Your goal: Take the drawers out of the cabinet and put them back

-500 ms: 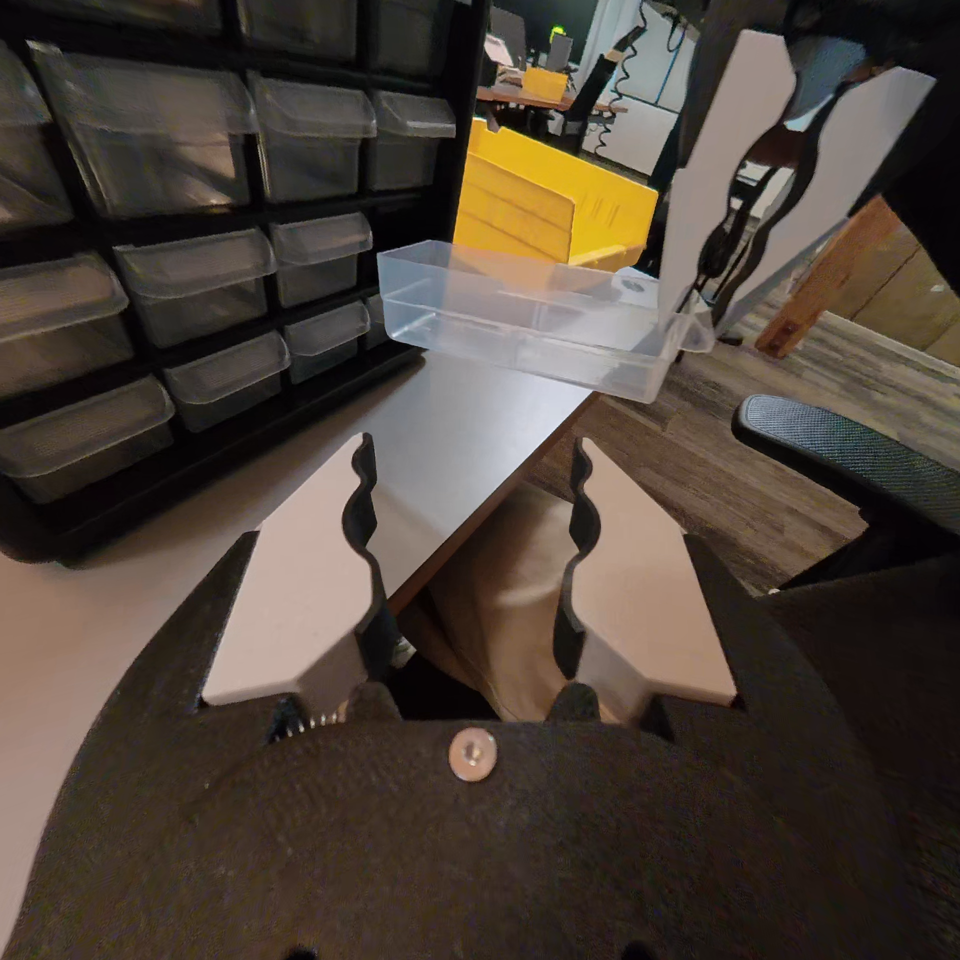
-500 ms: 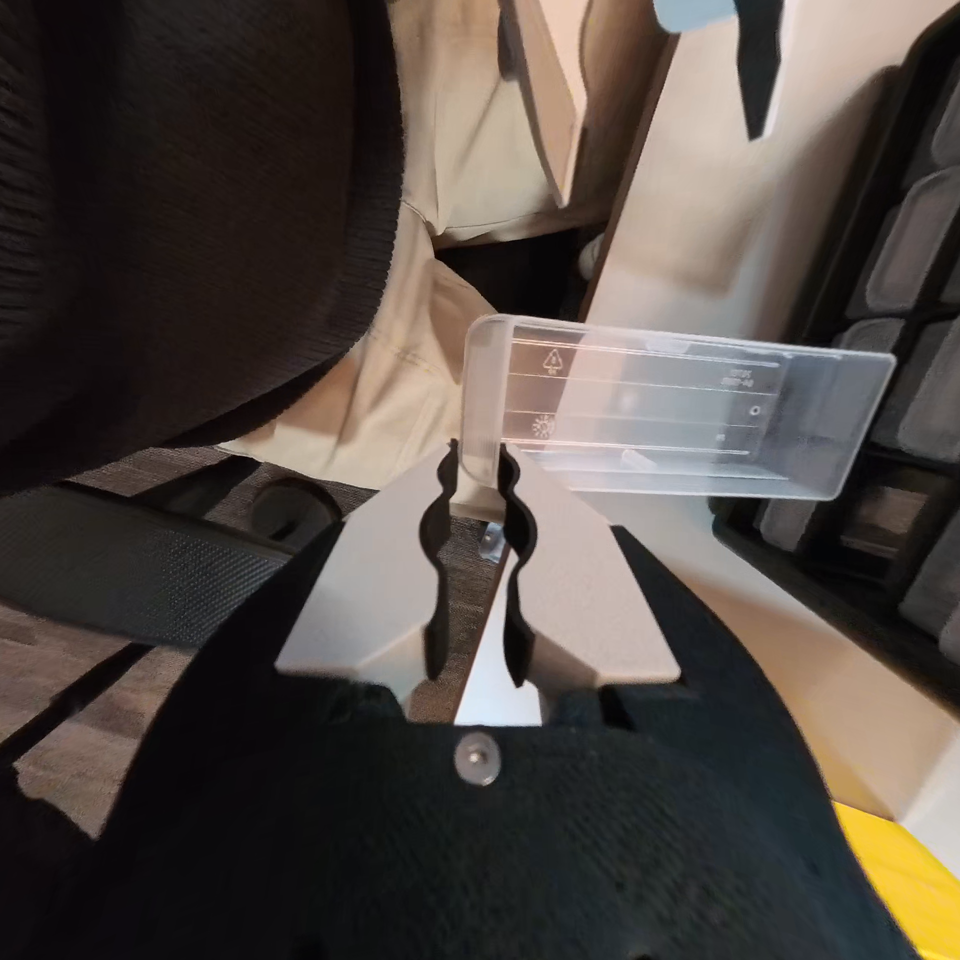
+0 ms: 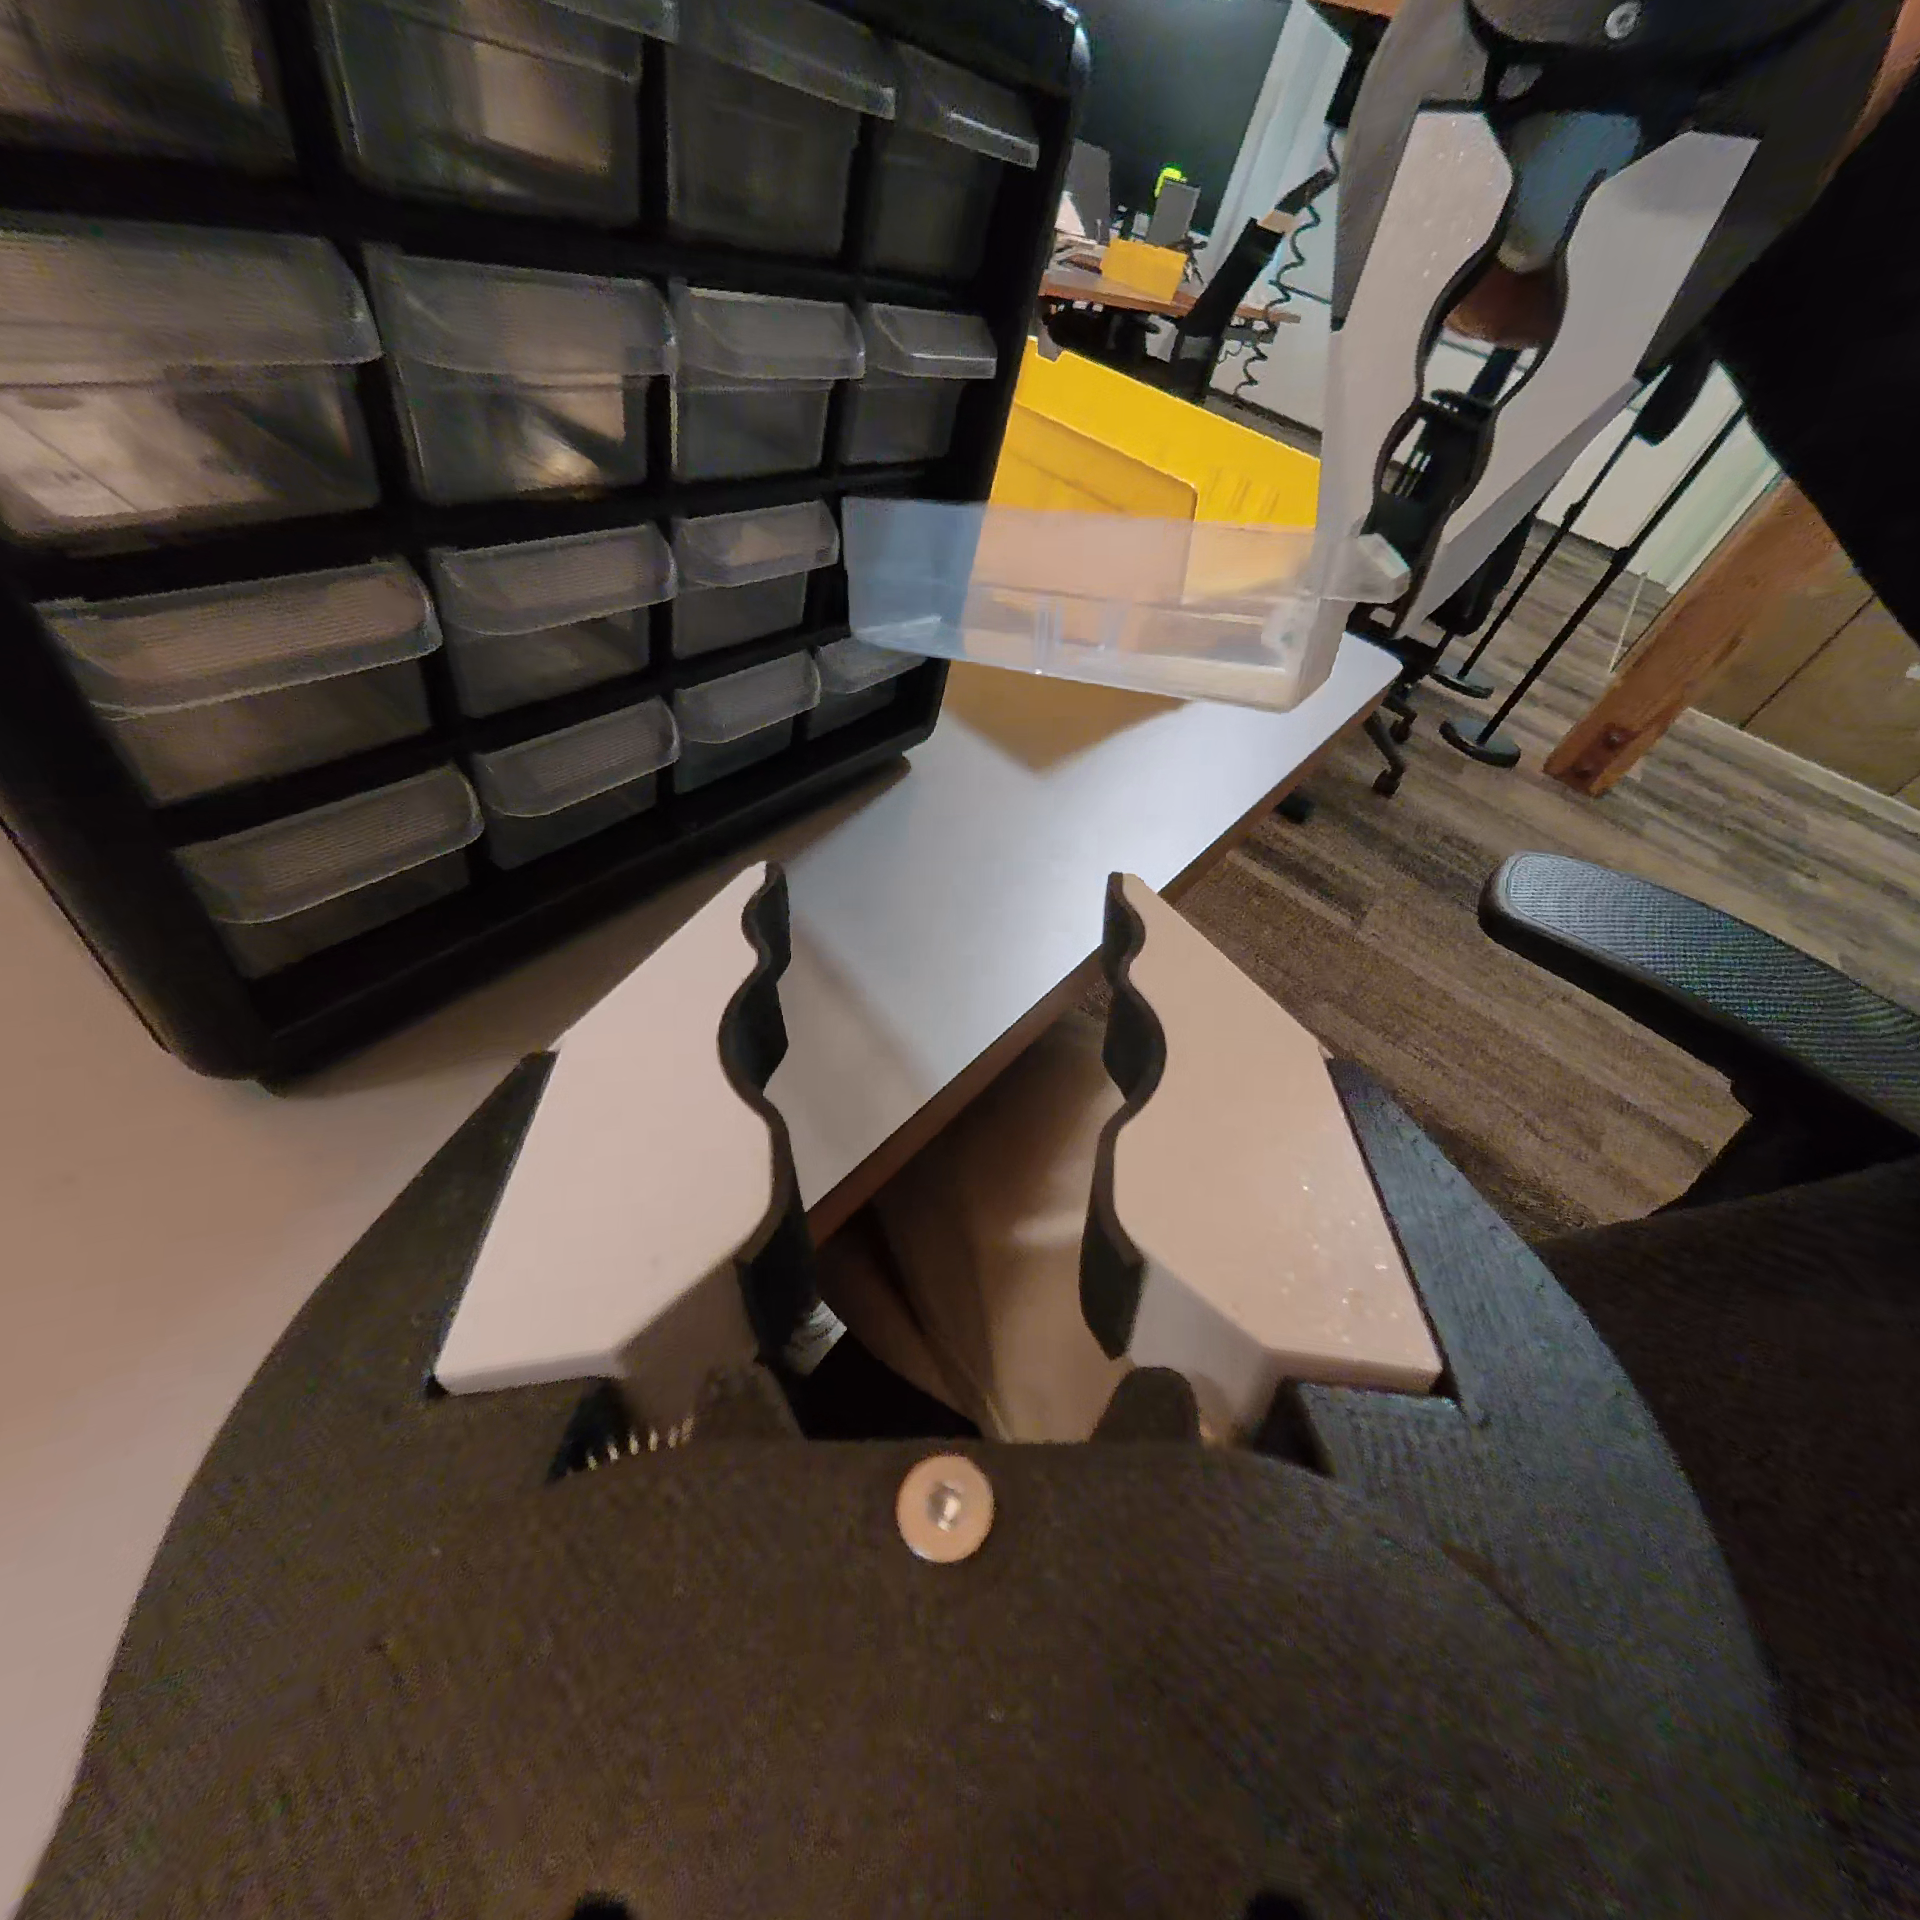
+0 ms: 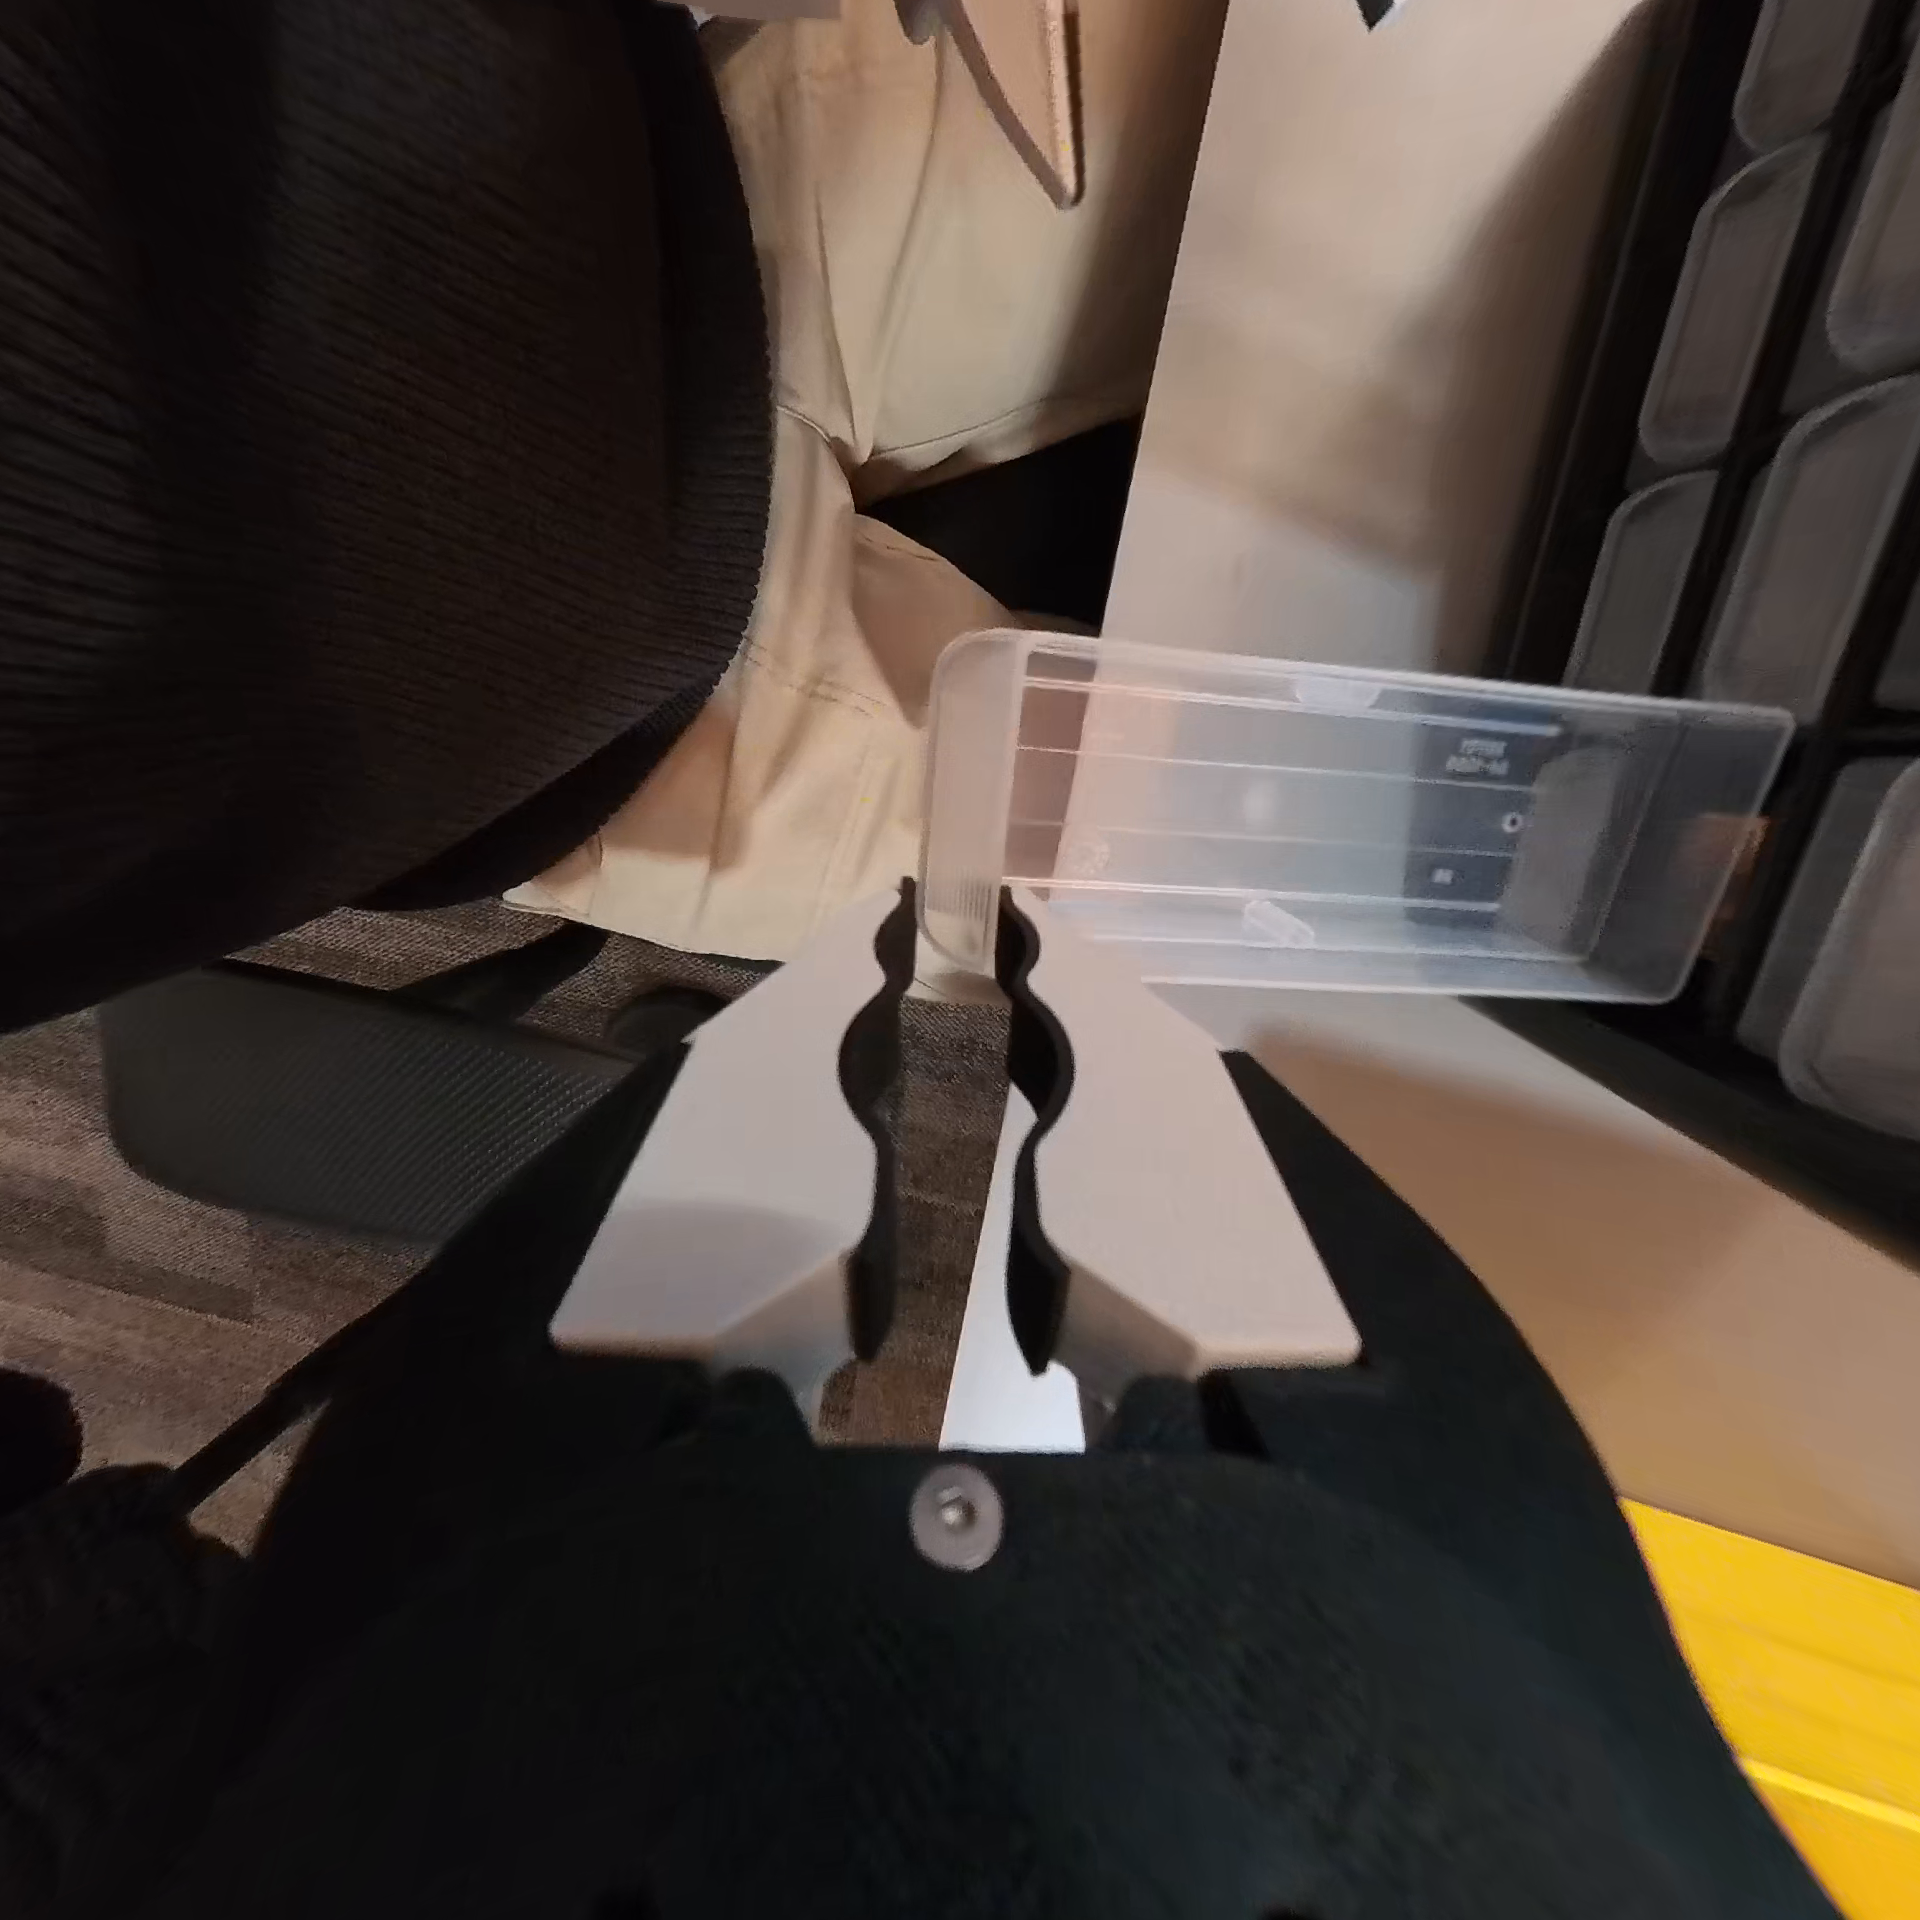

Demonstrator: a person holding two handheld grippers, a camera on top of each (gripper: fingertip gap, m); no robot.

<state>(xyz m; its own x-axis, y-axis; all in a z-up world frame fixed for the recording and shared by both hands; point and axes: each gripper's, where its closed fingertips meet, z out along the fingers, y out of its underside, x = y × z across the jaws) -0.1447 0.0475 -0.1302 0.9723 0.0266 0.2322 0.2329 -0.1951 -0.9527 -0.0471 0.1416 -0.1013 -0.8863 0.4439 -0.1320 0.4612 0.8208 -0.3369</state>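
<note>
Drawers fill the black cabinet at the left of the left wrist view, rows of clear fronts seated flush in its grid, the whole unit standing on the pale table. Nearer, in the middle, the left gripper hangs over the table's near edge with its fingers spread wide and nothing between them. Further right and farther off, one clear drawer is held in the air above the table, its far end close to the cabinet's lower right corner and tipped slightly down toward it; whether it touches the frame I cannot tell. Behind it sits a yellow bin. At the far right, the right gripper comes down from above, its fingers clenched on the drawer's front lip; the right wrist view confirms this, the lip pinched at the fingertips and the drawer reaching out toward the cabinet. An office chair stands at the right edge.

By my reading, the step in hand is the return: carrying the drawer to an open slot. The next move calls for levelling the drawer, squaring its far end with the slot's opening, then pushing straight in; a skewed entry would likely jam against the dividers.
</note>
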